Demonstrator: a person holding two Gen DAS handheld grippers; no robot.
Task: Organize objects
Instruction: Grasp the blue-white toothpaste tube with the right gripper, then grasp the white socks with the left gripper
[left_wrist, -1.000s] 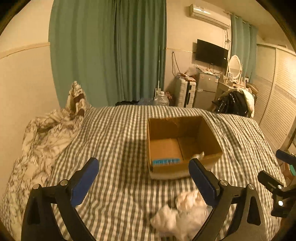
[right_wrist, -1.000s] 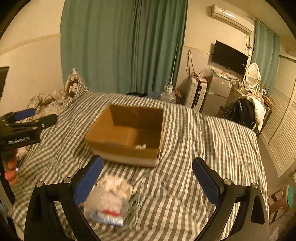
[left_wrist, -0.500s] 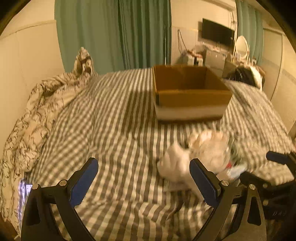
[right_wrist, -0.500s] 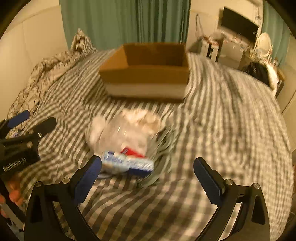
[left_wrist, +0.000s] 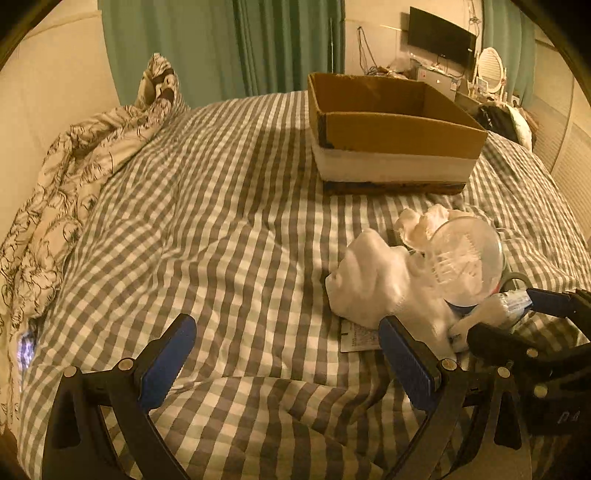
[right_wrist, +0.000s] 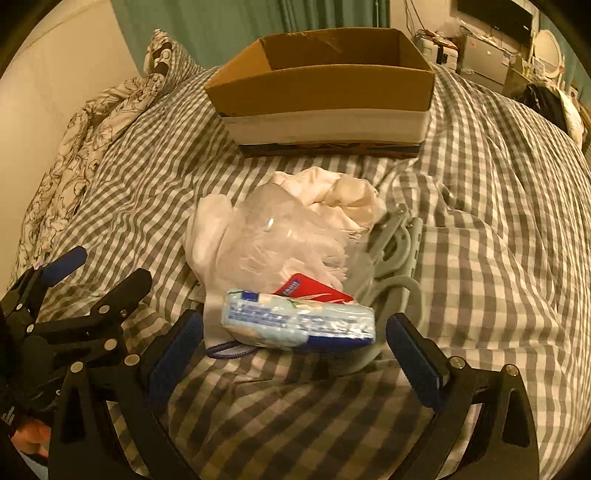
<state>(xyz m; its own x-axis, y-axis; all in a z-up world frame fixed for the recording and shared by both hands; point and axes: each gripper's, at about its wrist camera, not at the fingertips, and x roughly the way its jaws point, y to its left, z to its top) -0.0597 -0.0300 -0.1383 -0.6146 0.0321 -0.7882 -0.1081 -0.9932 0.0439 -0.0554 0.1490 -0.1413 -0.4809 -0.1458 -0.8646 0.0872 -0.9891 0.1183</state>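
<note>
A pile lies on the checked bed: white cloth (right_wrist: 321, 192), a clear plastic cup (right_wrist: 280, 236), a pale blue tissue pack (right_wrist: 299, 323), a red packet (right_wrist: 314, 291) and grey hangers (right_wrist: 399, 251). An open cardboard box (right_wrist: 325, 88) stands behind it. My right gripper (right_wrist: 295, 363) is open, its pads on either side of the tissue pack. My left gripper (left_wrist: 288, 363) is open and empty, left of the pile, with the white cloth (left_wrist: 373, 280) and cup (left_wrist: 465, 262) by its right finger. The box (left_wrist: 391, 133) is further back.
A crumpled floral duvet (left_wrist: 74, 177) lies along the bed's left side by the wall. Green curtains (left_wrist: 236, 44) hang behind the bed. A TV, mirror and cluttered furniture (left_wrist: 443, 40) stand at the far right. A small paper tag (left_wrist: 358, 336) lies under the cloth.
Both grippers have come down and closer to the pile. The right gripper's open fingers now flank the tissue pack. The box looks farther back and seen from lower.
</note>
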